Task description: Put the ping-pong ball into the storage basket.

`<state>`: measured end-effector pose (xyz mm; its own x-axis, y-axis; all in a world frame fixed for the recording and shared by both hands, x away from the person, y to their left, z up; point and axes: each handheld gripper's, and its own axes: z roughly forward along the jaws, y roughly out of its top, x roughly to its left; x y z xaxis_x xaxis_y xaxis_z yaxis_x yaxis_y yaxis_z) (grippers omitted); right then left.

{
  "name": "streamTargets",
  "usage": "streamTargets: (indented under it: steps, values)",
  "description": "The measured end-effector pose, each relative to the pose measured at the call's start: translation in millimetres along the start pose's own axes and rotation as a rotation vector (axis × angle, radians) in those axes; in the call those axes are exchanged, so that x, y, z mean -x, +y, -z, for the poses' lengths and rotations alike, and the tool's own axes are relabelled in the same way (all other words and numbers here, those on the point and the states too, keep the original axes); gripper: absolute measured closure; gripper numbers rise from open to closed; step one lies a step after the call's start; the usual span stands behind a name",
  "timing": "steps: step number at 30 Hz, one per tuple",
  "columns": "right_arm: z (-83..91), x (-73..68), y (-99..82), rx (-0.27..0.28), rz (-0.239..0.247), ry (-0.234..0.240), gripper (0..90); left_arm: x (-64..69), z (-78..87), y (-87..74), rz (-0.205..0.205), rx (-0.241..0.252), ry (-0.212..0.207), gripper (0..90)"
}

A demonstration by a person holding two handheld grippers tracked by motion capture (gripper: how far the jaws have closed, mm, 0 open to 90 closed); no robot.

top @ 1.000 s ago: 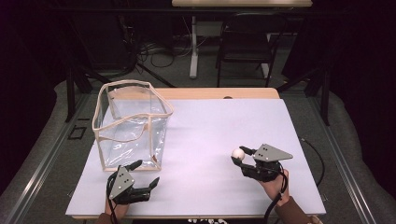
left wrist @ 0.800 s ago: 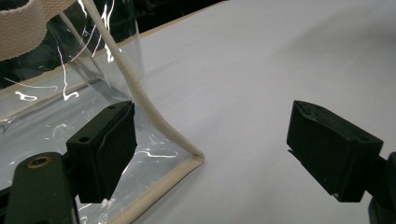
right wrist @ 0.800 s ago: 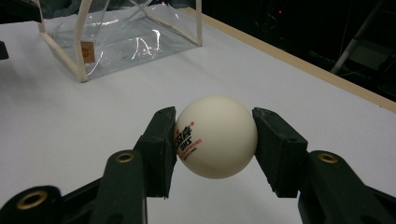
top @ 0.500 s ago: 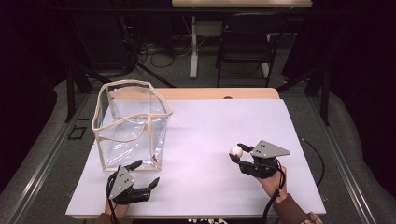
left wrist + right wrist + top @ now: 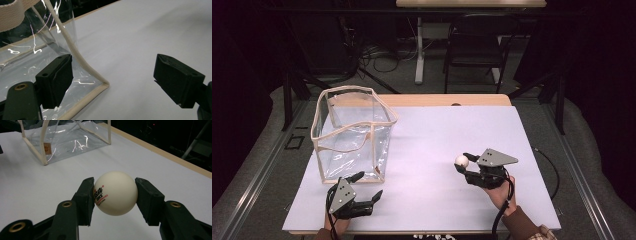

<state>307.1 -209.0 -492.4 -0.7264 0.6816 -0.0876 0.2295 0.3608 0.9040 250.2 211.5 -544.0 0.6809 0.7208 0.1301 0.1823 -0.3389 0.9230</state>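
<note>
A white table-tennis ball (image 5: 115, 193) with red and black print sits between the jaws of my right gripper (image 5: 115, 195), which is shut on it. In the high view that ball (image 5: 461, 160) is held just above the white table at the right, in my right gripper (image 5: 463, 162). A clear plastic bag (image 5: 353, 132) with cream trim stands open at the left. My left gripper (image 5: 369, 186) rests open near the front edge, just in front of the bag. Its jaws (image 5: 113, 82) straddle the bag's near bottom corner (image 5: 103, 84).
The white table surface (image 5: 437, 135) spreads between the bag and the right gripper. A wooden strip (image 5: 447, 100) runs along the far edge. A dark chair (image 5: 472, 47) and cables stand beyond the table. A black cable (image 5: 548, 165) trails off the right side.
My right gripper has carried the ball slightly left and toward the front of the table. The left gripper and the bag have not moved.
</note>
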Motion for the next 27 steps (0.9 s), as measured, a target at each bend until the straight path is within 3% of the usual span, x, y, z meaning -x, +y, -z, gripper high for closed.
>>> streamTargets:
  steps: [27]
  values:
    - [-15.8,0.3,6.9,-0.02,-0.004,0.028,51.0,0.2,0.4,-0.3,0.003,0.003,0.002,15.8]
